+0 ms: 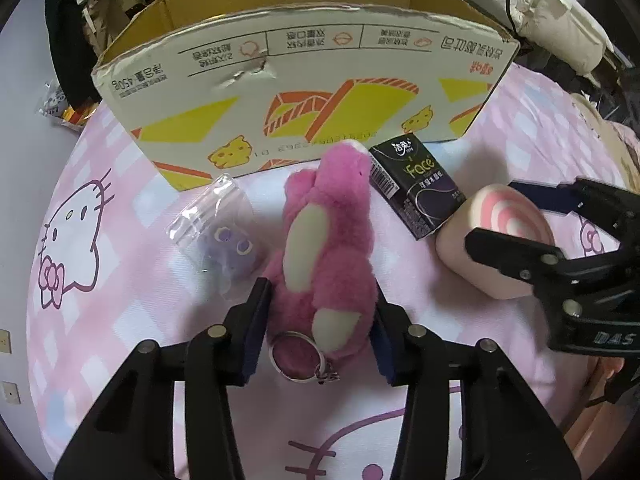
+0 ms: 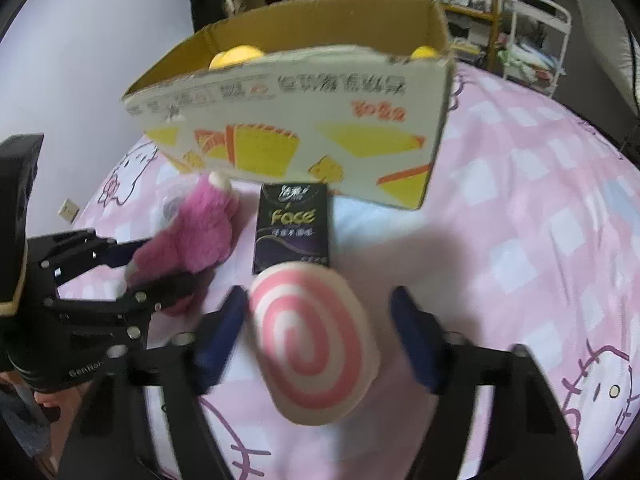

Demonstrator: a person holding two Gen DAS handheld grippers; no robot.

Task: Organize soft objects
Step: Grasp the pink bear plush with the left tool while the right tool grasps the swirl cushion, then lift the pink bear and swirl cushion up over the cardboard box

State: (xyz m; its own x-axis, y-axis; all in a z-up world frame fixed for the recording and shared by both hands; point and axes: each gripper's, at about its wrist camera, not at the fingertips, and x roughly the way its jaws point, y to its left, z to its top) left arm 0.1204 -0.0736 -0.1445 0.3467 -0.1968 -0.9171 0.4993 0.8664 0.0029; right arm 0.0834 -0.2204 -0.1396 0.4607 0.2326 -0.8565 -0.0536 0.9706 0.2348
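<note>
A pink plush bear (image 1: 326, 248) with a metal key ring (image 1: 300, 356) lies on the bed. My left gripper (image 1: 320, 300) is open, its jaws on either side of the bear's lower body; it also shows in the right wrist view (image 2: 156, 268). A pink-and-white swirl roll cushion (image 2: 316, 344) lies between the open jaws of my right gripper (image 2: 320, 308); whether the pads touch it is unclear. The roll (image 1: 500, 240) and right gripper (image 1: 520, 216) also show in the left wrist view. An open cardboard box (image 1: 304, 92) stands behind, holding yellow objects (image 2: 236, 58).
A black "Face" tissue pack (image 1: 416, 188) lies between bear and roll. A clear bag with a purple toy (image 1: 224, 236) lies left of the bear. The bed has a pink Hello Kitty sheet (image 1: 100, 300). Clutter and a white rack (image 2: 536, 36) stand beyond.
</note>
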